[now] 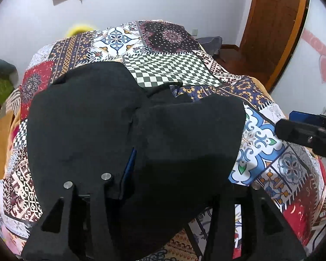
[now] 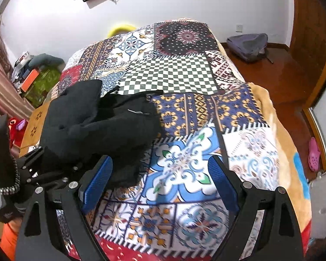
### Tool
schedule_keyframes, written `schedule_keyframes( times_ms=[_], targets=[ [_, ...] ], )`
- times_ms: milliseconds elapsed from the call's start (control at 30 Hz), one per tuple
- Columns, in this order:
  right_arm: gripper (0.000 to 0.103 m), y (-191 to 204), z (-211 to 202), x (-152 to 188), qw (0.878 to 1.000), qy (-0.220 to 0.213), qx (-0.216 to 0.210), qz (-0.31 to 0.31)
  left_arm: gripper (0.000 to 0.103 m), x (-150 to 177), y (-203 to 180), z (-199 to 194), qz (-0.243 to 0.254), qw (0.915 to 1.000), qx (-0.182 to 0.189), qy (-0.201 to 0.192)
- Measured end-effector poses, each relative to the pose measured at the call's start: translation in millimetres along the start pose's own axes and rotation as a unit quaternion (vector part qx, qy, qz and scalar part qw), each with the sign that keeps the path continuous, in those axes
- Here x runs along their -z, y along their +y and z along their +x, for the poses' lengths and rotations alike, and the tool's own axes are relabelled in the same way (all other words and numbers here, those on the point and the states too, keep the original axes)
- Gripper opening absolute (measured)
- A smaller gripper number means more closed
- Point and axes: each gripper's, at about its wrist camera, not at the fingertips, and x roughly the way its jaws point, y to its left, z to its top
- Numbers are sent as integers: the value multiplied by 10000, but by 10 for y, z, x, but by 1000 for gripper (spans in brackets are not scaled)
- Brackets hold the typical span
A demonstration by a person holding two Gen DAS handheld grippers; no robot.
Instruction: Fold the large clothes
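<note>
black garment (image 1: 110, 117) lies bunched on patchwork bedspread (image 1: 169, 69), toward left side of bed. left gripper (image 1: 163, 184) low over it, cloth draped over and between jaws; one blue pad (image 1: 129, 165) shows at fold, other hidden, so cannot tell whether pads pinch cloth. right gripper (image 2: 160, 184) jaws wide apart, nothing between them, over bare spread just beside garment's edge. blue pads (image 2: 97, 180) clear of cloth. backpack (image 2: 247, 43) on floor beyond bed.

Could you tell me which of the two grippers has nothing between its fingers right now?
The right gripper: its blue fingers stand apart over bare patchwork bedspread, while the black garment drapes between the left gripper's fingers.
</note>
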Motion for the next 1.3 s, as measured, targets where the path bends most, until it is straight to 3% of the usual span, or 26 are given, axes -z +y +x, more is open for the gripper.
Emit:
schedule_keyframes(
  times_ms=[100, 233, 433, 633, 733, 867, 1100, 1300],
  targets=[
    [88, 44, -56, -37, 9999, -74, -36, -60, 58, 18, -22, -106, 15, 9998, 211, 49],
    [88, 202, -119, -91, 9993, -238, -232, -171, 61, 113, -186, -342, 237, 9994, 245, 77],
    [88, 597, -192, -205, 9960, -474, -541, -524, 69, 210, -73, -811, 55, 9978, 592, -303],
    [88, 903, 48, -202, 9941, -302, -781, -692, 78, 239, 296, -1105, -208, 9969, 92, -752],
    [88, 978, 227, -161, 9938, -99, -805, -766, 79, 276, 555, -1036, -508, 9963, -195, -668],
    [88, 916, 443, -82, 9941, 229, -750, -750, 79, 400, 731, -779, -668, 9967, -410, -229],
    [91, 365, 849, 134, 9905, 1070, -862, 9, 80, 595, 699, -503, -826, 9963, -176, -146],
    [91, 365, 932, 255, 9888, 1288, -740, -112, 89, 697, 619, -365, -812, 9963, -252, -119]
  ],
)
